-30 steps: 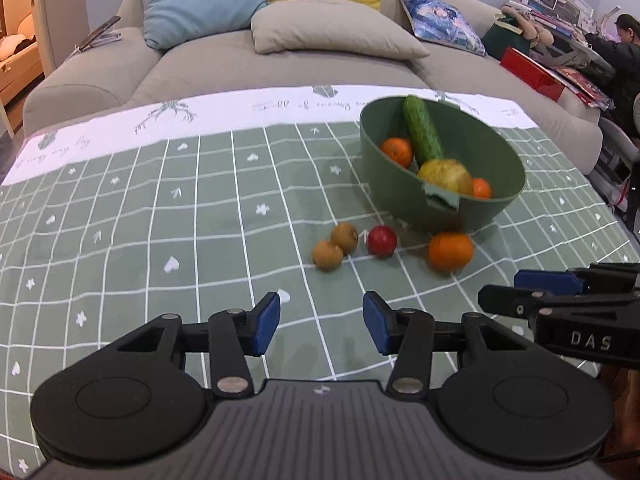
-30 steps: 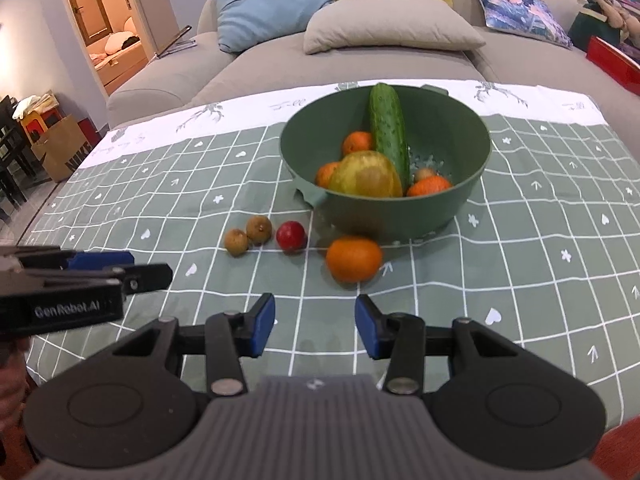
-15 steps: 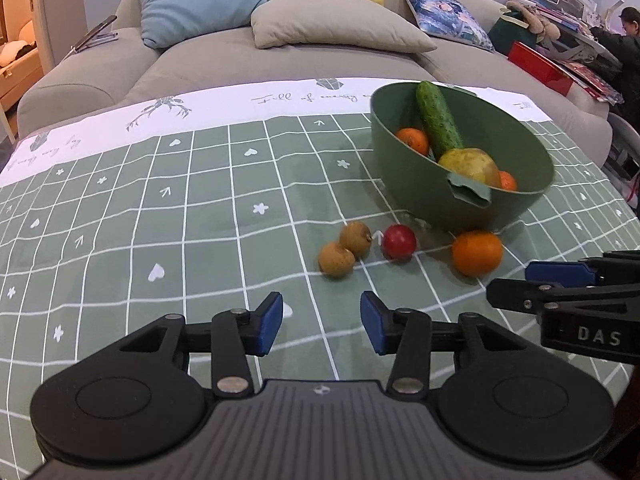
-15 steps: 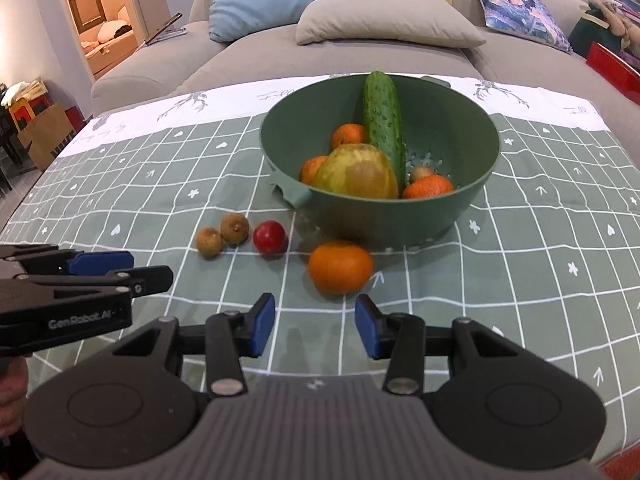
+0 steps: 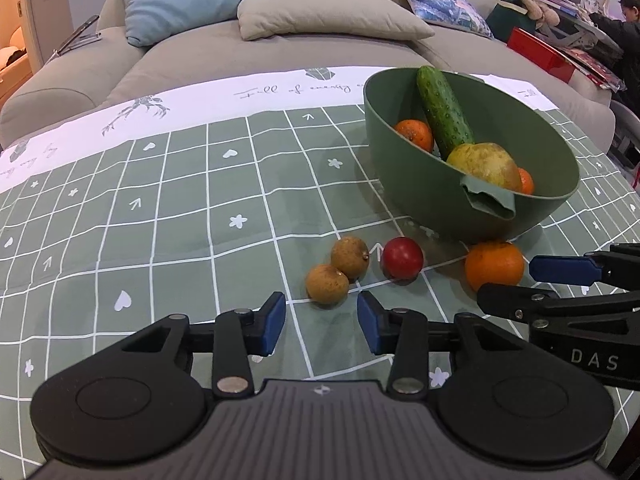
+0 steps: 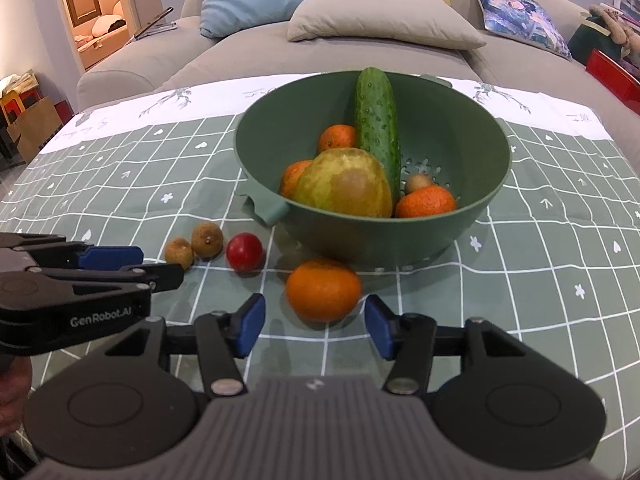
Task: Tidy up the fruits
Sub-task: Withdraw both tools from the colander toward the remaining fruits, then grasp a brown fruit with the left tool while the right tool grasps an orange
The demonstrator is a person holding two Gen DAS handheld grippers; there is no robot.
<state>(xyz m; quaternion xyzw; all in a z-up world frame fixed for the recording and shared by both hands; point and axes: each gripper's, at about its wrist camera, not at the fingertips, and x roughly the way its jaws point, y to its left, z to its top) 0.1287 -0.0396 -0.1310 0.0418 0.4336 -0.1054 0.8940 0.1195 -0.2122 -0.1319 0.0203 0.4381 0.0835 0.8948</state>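
Note:
A green bowl (image 6: 472, 216) holds a cucumber (image 6: 378, 120), a pear (image 6: 346, 184) and several mandarins. In front of it on the checked cloth lie a loose mandarin (image 6: 323, 290), a red fruit (image 6: 245, 251) and two brown longans (image 6: 207, 239). My right gripper (image 6: 315, 326) hovers just short of the loose mandarin, its jaws opening, nothing between them. My left gripper (image 5: 321, 322) is just short of the nearer longan (image 5: 327, 283), its jaws closing with nothing between the pads. Each gripper shows from the side in the other's view.
A grey sofa (image 5: 256, 52) with several cushions stands beyond the table's far edge. A person (image 5: 628, 12) sits at the far right beside cluttered shelves. A doorway (image 6: 86, 4) opens at the far left.
Both grippers have come down and forward toward the loose fruit. The right jaws have widened around the mandarin's line; the left jaws have narrowed slightly.

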